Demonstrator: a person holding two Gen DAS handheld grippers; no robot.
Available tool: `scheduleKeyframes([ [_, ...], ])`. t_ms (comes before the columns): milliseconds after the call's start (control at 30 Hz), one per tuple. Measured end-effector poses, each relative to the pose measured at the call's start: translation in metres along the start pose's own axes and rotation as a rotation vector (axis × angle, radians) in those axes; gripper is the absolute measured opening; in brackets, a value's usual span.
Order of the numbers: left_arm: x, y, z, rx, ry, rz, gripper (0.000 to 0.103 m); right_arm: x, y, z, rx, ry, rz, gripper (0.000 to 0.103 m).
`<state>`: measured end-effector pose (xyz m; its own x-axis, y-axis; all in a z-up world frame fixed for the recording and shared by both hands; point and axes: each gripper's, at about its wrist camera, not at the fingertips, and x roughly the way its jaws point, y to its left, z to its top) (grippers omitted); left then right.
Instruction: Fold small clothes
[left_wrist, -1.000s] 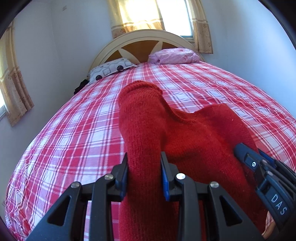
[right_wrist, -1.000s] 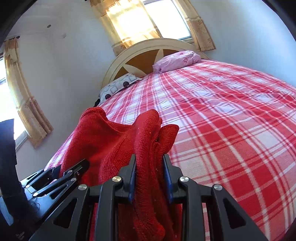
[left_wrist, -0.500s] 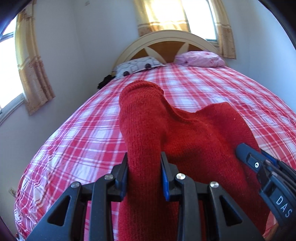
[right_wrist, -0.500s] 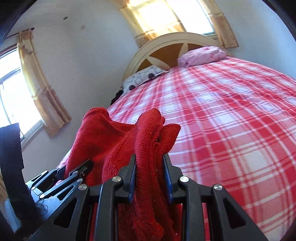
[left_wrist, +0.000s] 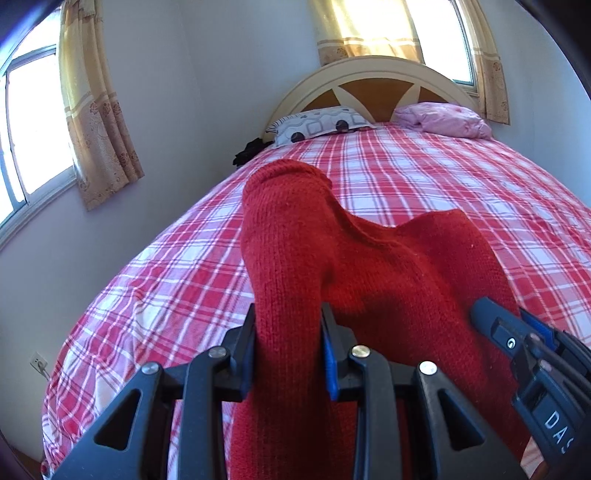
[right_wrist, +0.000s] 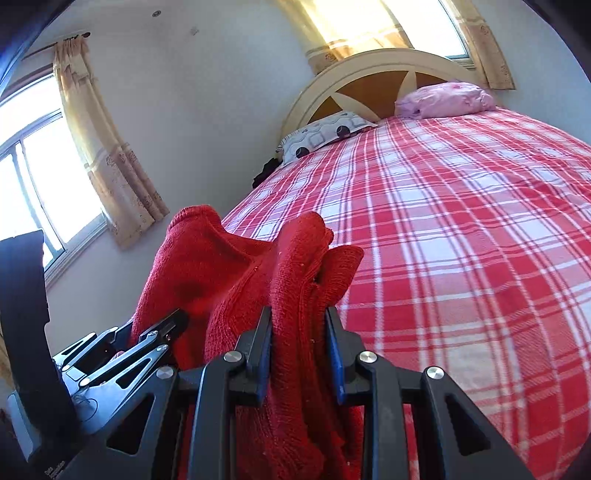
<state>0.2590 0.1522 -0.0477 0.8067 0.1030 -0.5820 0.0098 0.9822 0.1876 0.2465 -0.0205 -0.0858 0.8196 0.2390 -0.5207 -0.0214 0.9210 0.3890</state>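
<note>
A red knitted garment (left_wrist: 369, 273) is held up between both grippers above the red-and-white plaid bed (left_wrist: 424, 177). My left gripper (left_wrist: 288, 328) is shut on one bunched end of it. My right gripper (right_wrist: 298, 328) is shut on the other bunched end (right_wrist: 295, 280). The right gripper also shows at the lower right of the left wrist view (left_wrist: 517, 354), and the left gripper at the lower left of the right wrist view (right_wrist: 147, 343). The garment sags between them.
A grey patterned pillow (left_wrist: 317, 125) and a pink pillow (left_wrist: 443, 118) lie by the cream headboard (left_wrist: 373, 77). A wall with a curtained window (left_wrist: 96, 103) is on the left. A dark item (left_wrist: 247, 151) sits at the bed's far left edge.
Both grippers have swung left with the garment still held; the left wall and window now fill more of both views. The grips are unchanged.
</note>
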Motion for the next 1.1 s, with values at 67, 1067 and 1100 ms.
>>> scheduleKeyframes([
  [67,0.007,0.000,0.003,0.011,-0.003,0.008,0.031,0.008,0.001,0.003,0.001,0.000,-0.003,0.027],
  [1067,0.097,-0.032,0.010,0.094,0.088,-0.048,0.031,0.085,-0.053,0.008,0.077,0.101,-0.158,0.027],
  [1100,0.097,-0.033,0.009,0.097,0.088,-0.047,0.031,0.086,-0.056,0.008,0.089,0.106,-0.154,0.027],
])
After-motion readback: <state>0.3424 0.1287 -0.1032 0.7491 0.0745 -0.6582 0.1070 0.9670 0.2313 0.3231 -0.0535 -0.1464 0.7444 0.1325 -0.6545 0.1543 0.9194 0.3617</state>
